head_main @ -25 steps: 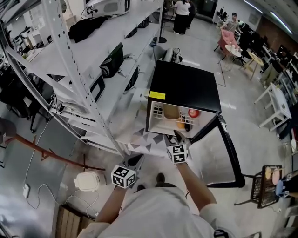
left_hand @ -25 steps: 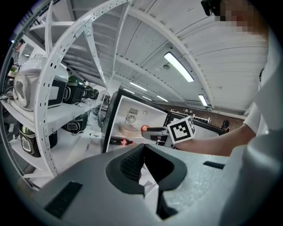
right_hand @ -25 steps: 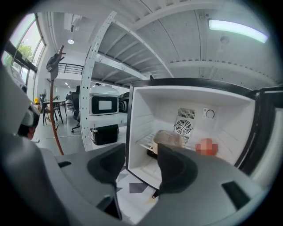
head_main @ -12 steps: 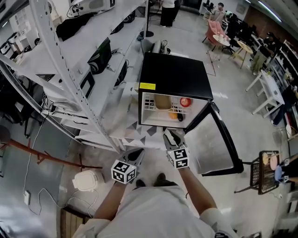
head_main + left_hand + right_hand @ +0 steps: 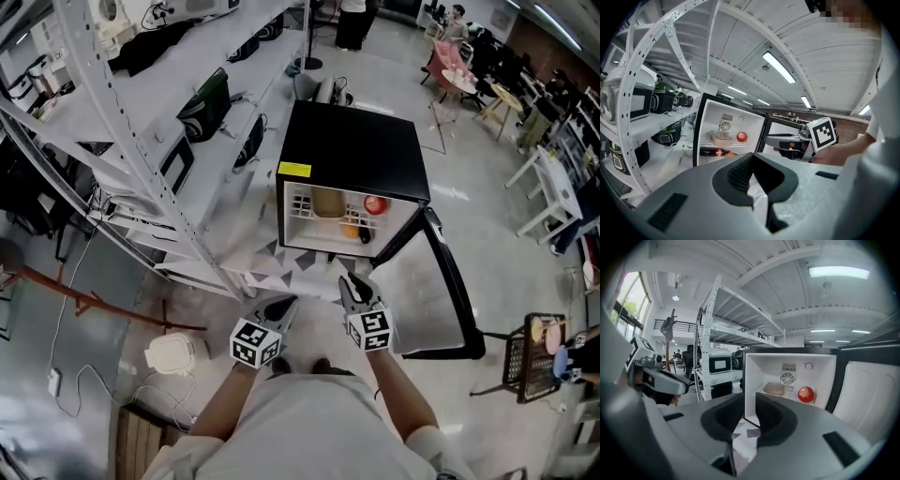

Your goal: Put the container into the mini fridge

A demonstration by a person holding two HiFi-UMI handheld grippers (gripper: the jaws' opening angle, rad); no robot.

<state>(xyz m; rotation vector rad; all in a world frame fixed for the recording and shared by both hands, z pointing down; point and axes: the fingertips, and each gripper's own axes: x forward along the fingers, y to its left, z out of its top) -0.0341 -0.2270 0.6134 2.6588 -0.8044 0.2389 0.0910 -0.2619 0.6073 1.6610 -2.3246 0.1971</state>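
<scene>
Count: 1 mini fridge (image 5: 356, 155). Inside it: 1 tan container (image 5: 328, 202), 1 red round item (image 5: 375, 203), 1 dark bottle (image 5: 366, 235), 1 orange item (image 5: 349, 231). On the floor: 1 white lidded pot (image 5: 173, 354).

Mini fridge (image 5: 356, 155) shows a glossy black shell, smooth white plastic lining inside. Container (image 5: 328, 202) looks like cloudy plastic, hard to tell. Rack (image 5: 150, 103) is white perforated metal; floor (image 5: 94, 375) gleams, polished grey.
</scene>
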